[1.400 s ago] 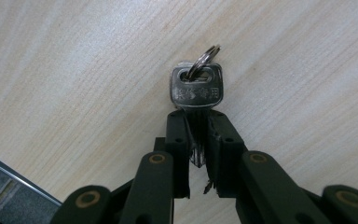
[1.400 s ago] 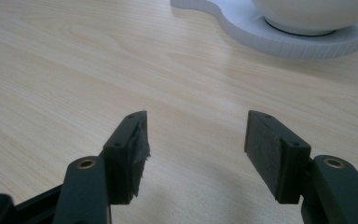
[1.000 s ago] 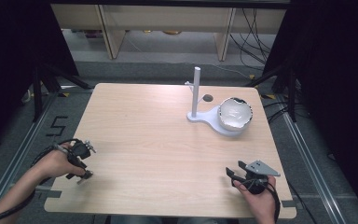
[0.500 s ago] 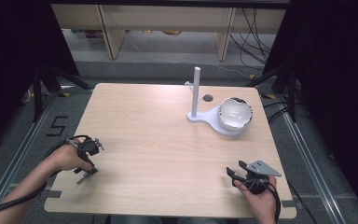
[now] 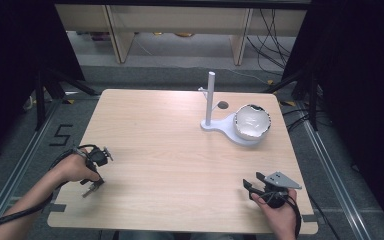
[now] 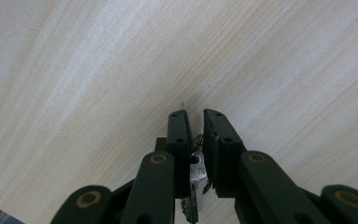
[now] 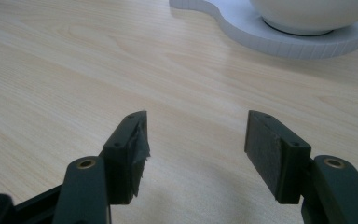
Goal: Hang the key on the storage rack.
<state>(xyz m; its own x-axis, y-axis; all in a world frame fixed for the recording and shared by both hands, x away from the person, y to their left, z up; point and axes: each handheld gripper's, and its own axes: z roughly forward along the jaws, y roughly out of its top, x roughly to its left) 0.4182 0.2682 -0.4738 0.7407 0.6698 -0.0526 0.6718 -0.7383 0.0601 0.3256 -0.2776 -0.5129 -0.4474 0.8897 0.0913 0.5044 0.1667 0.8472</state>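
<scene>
The left gripper [image 5: 91, 172] sits near the front left corner of the wooden table [image 5: 170, 150], held in the person's left hand [image 5: 72, 167]. In the left gripper view its 2 black jaws are pressed nearly together on a small metal piece, most likely a key [image 6: 196, 169], which is pinched between the pads with a bit of metal ring showing just above it; the table's pale grain runs right under the jaw tips. In the high view a little silvery end of the key [image 5: 87, 192] pokes out below the hand, close to the table's front edge. The right gripper [image 5: 252, 186] rests near the front right corner in the person's right hand [image 5: 279, 216], with its grey 3-cornered plate on top. In the right gripper view its 2 jaws are spread wide with nothing between them, aimed across the bare wood toward the far right part of the table. There stands a white stand [image 5: 220, 127] with an upright post and a flat base, and a white bowl [image 5: 252, 121] sits on the base's round end, well apart from both grippers.
</scene>
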